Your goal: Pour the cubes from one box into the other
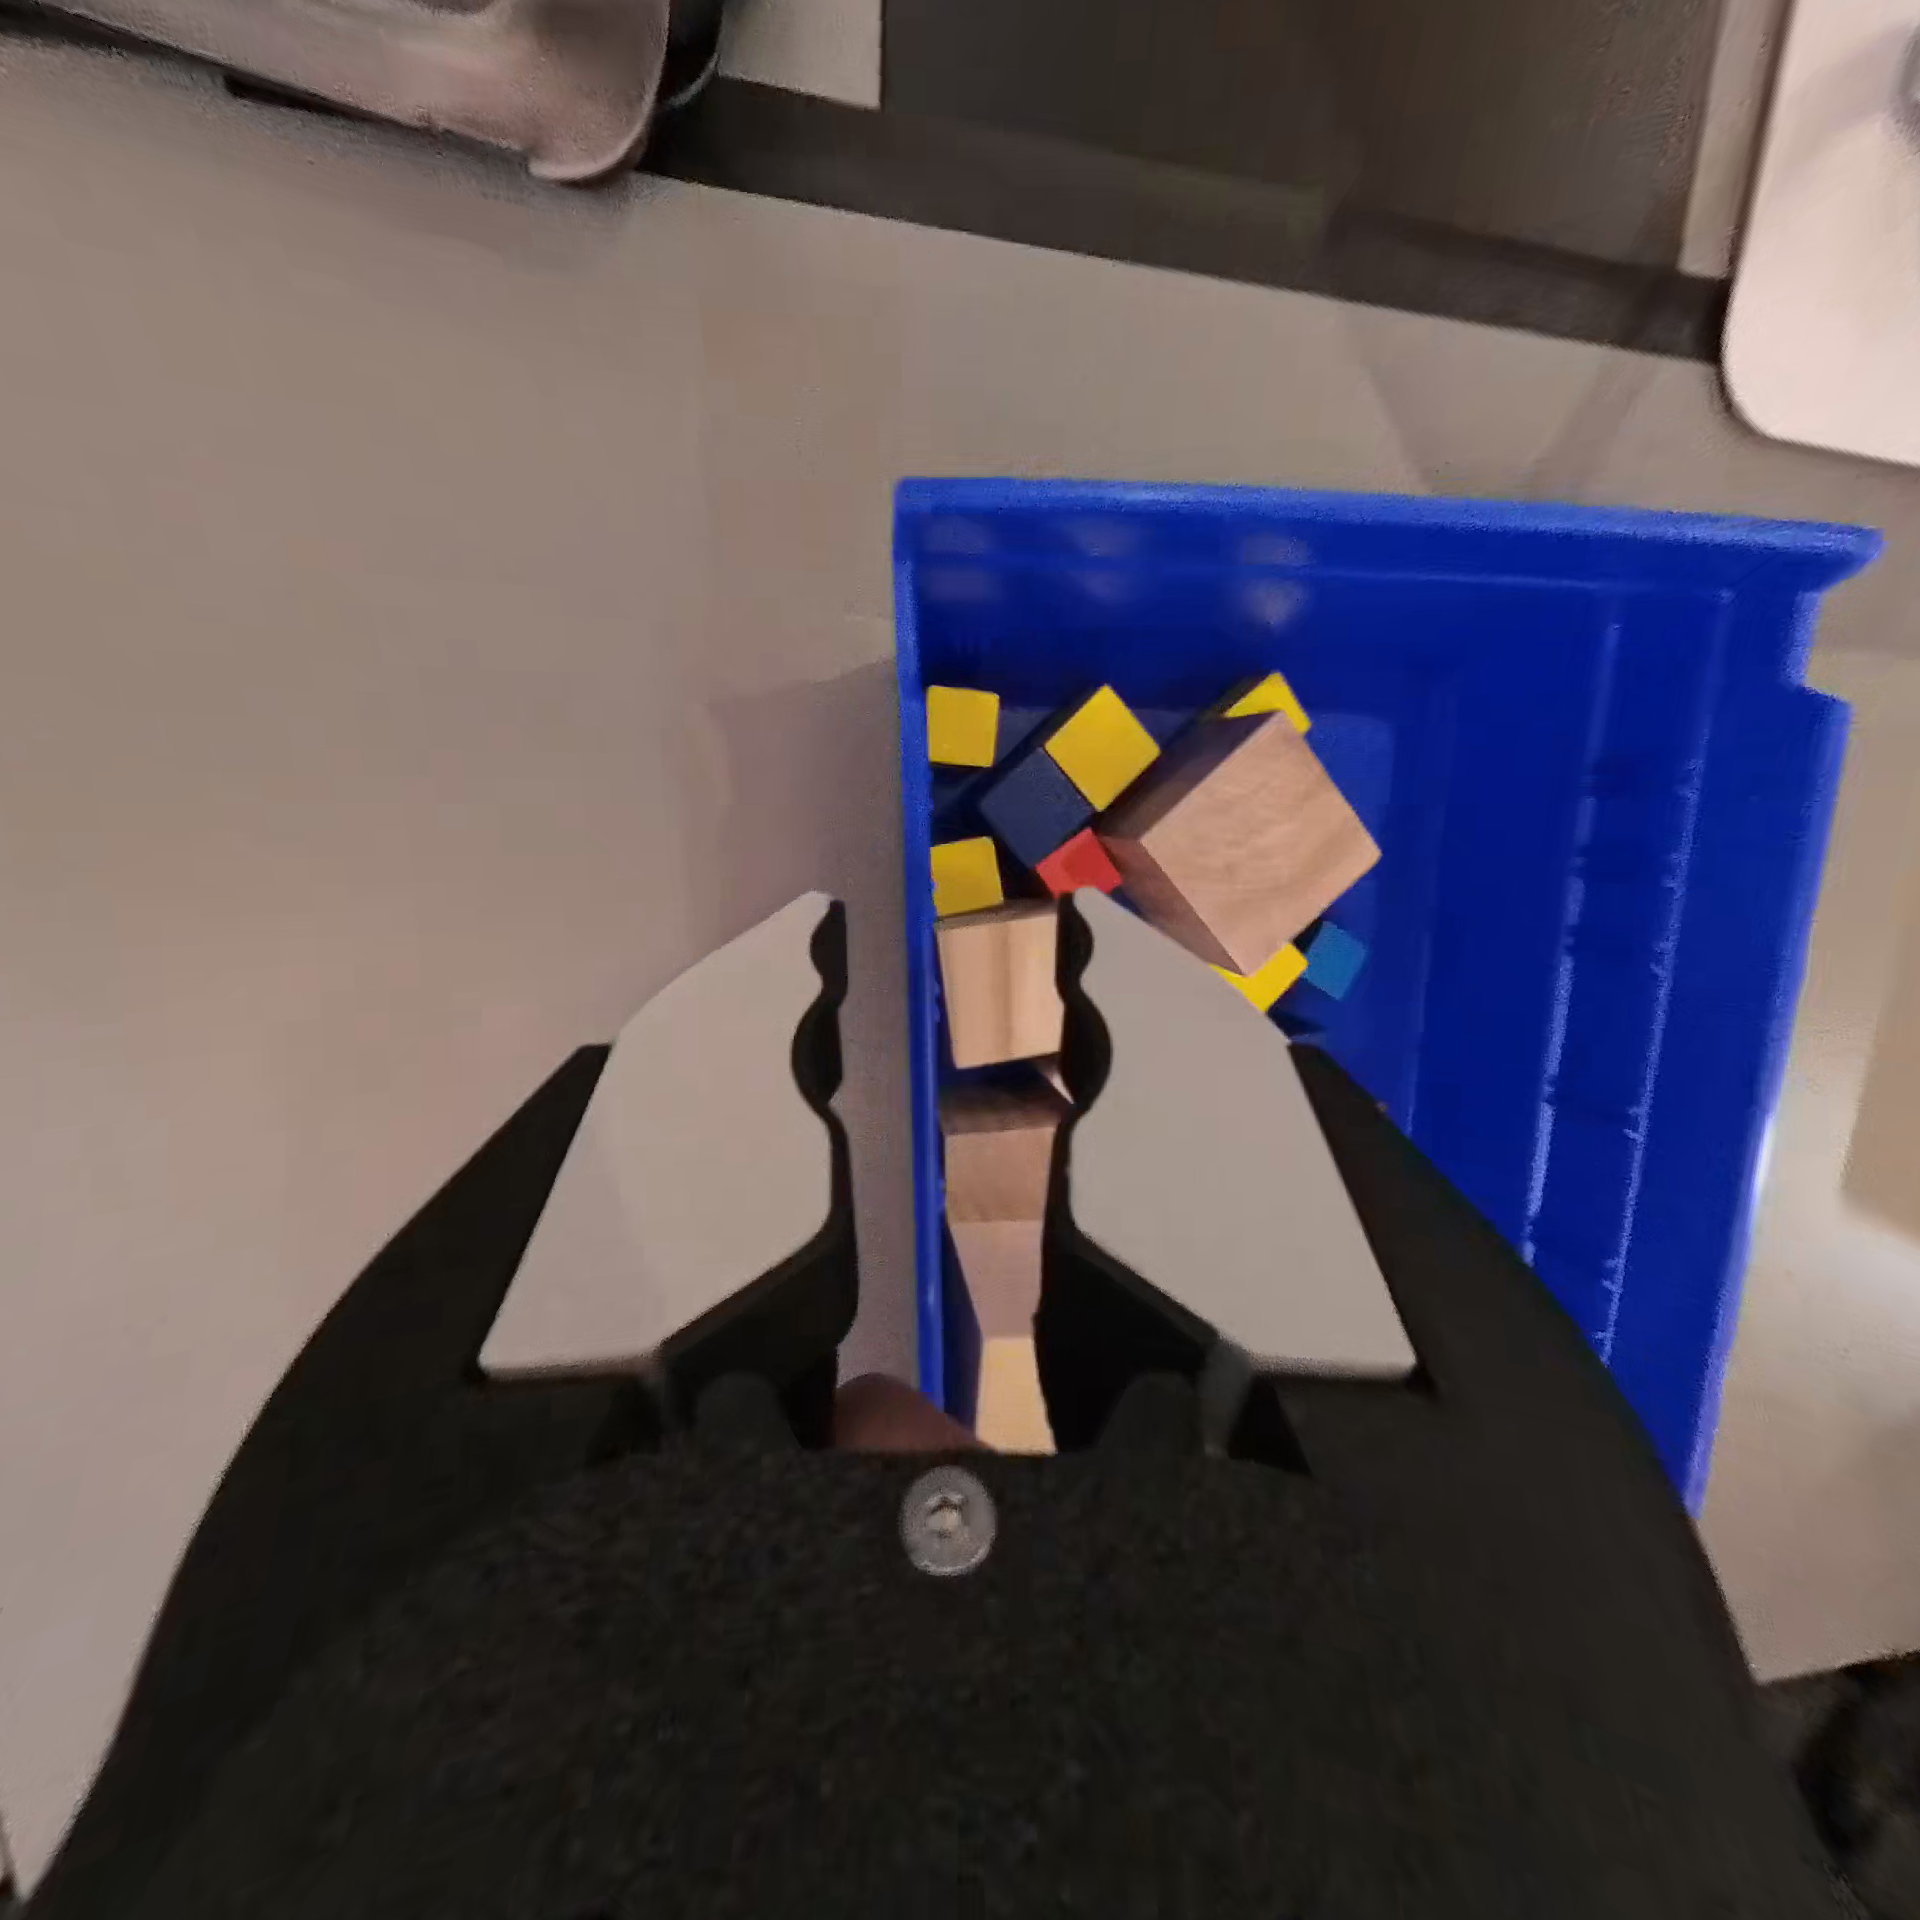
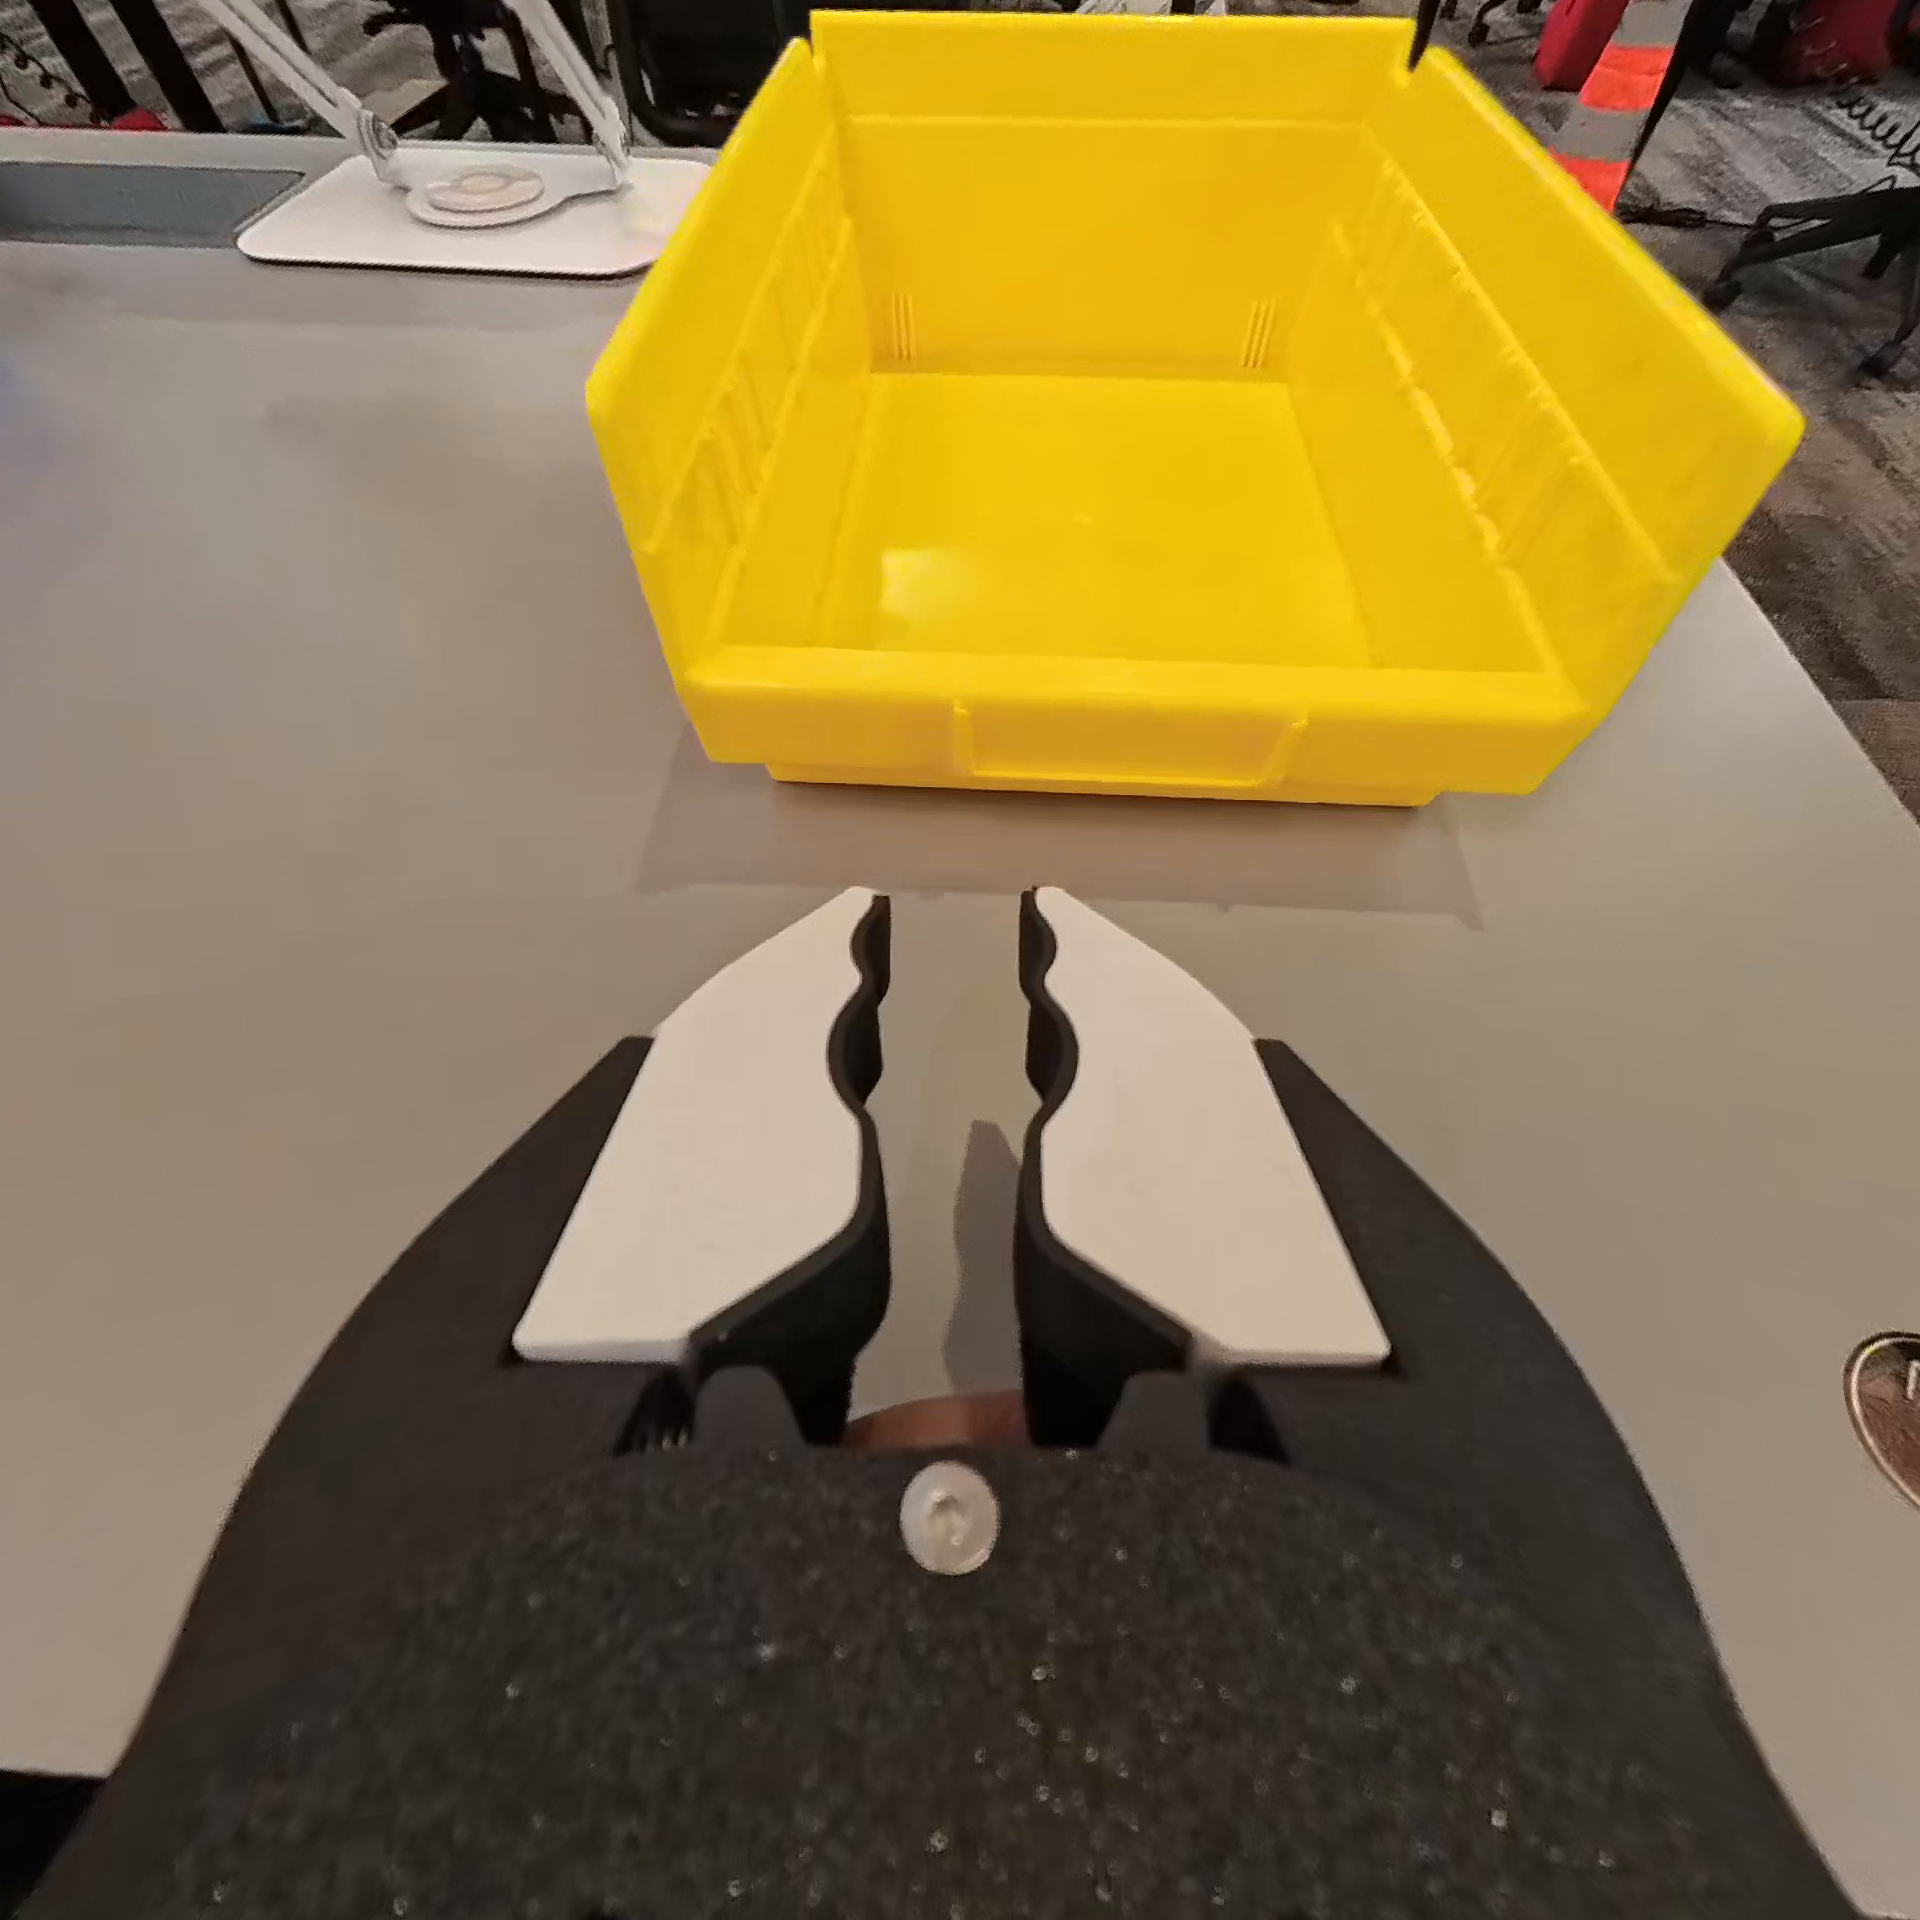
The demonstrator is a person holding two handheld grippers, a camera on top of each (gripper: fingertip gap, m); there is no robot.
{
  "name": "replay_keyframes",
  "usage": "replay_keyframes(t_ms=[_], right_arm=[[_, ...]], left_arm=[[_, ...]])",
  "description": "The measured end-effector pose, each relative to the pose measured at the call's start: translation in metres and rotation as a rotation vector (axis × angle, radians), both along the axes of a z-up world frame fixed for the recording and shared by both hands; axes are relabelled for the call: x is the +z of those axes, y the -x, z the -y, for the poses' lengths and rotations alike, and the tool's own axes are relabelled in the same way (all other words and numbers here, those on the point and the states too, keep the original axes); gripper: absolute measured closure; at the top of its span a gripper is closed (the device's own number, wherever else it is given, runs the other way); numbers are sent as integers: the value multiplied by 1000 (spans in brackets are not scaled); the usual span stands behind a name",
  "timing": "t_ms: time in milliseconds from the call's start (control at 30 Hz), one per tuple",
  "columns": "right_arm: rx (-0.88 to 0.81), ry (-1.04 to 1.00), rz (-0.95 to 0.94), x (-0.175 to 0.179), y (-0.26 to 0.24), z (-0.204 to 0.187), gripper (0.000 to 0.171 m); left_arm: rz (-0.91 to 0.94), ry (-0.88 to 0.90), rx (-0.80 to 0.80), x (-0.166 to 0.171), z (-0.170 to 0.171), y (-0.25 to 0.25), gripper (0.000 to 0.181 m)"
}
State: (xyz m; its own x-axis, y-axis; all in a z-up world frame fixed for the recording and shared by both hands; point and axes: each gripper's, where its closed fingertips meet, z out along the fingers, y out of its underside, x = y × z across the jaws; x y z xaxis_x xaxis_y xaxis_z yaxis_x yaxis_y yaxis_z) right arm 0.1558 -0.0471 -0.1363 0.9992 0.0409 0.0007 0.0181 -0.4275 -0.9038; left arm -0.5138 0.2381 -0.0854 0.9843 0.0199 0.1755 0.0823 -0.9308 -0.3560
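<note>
A blue box stands on the grey table and holds several cubes piled against its left wall: a large wooden cube, yellow cubes, a red cube, a dark blue cube. My left gripper is open and straddles that left wall, one finger outside and one inside; the wall is not pinched. An empty yellow box sits ahead in the right wrist view. My right gripper hovers just short of its front lip, jaws slightly apart with nothing between them.
A white stand base sits at the back left of the table; it also shows in the left wrist view. The table's right edge runs close beside the yellow box. A small round object lies at the right.
</note>
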Motion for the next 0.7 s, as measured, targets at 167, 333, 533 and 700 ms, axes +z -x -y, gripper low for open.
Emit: replay_keyframes(t_ms=[167,333,533,700], right_arm=[[49,5,48,1,23,-5,148],[279,71,-69,17,117,-19,148],[787,237,-21,46,311,-51,140],[867,267,-28,34,427,-78,128]], left_arm=[[-127,136,-52,-38,-14,11,143],[-145,220,-129,-59,-12,1,176],[-159,201,-115,-59,-12,0,176],[-138,170,-112,-59,-11,0,176]])
